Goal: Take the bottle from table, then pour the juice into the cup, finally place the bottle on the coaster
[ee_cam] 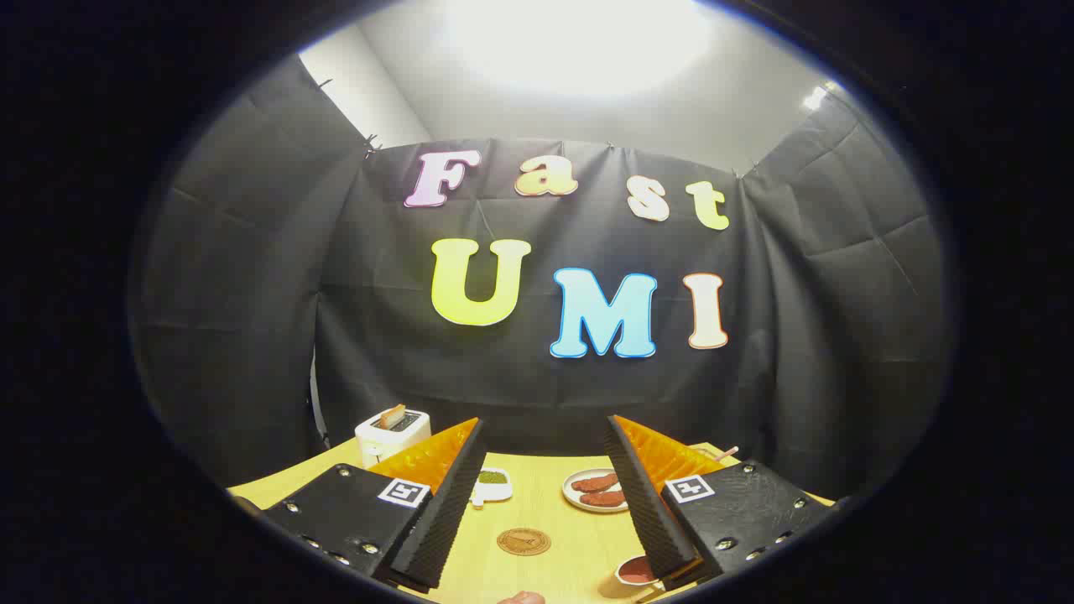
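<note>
The tongs (544, 457) hang above the desk (554, 566) with their two fingers (445, 503) spread wide apart, gripping nothing. Both fingers reach forward and slant inward toward their far tips, the left and right sides held level.

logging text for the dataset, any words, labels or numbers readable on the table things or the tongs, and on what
No words or numbers can be read.
coaster: a round emblem in its middle, too small to read.
tongs, open, with the coaster on the table between them: square coded markers on top, patterns and not text.
toaster: no legible mark.
</note>
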`<state>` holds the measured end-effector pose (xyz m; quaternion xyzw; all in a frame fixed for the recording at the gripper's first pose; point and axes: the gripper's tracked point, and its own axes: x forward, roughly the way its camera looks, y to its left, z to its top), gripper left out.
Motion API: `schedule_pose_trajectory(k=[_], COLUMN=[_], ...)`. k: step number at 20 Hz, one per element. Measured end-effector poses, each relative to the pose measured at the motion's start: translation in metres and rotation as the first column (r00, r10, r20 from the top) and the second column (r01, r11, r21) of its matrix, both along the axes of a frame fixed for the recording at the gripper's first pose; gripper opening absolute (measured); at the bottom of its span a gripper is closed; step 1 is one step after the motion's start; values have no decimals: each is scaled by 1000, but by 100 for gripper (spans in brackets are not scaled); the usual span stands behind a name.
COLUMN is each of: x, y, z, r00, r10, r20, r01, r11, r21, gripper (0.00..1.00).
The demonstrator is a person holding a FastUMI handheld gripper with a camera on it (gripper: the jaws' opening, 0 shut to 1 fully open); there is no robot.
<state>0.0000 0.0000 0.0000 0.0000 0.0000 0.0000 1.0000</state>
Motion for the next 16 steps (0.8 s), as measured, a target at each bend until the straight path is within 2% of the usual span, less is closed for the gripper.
schedule_pose_trajectory(k=[7, 16], x=[-3, -2], y=[5, 2], z=[-2, 6], r00=[999, 998], r10=[37, 38], r20=[10, 47], r01=[-38, -39], r11=[999, 999], r21=[13, 35], gripper=[87, 87])
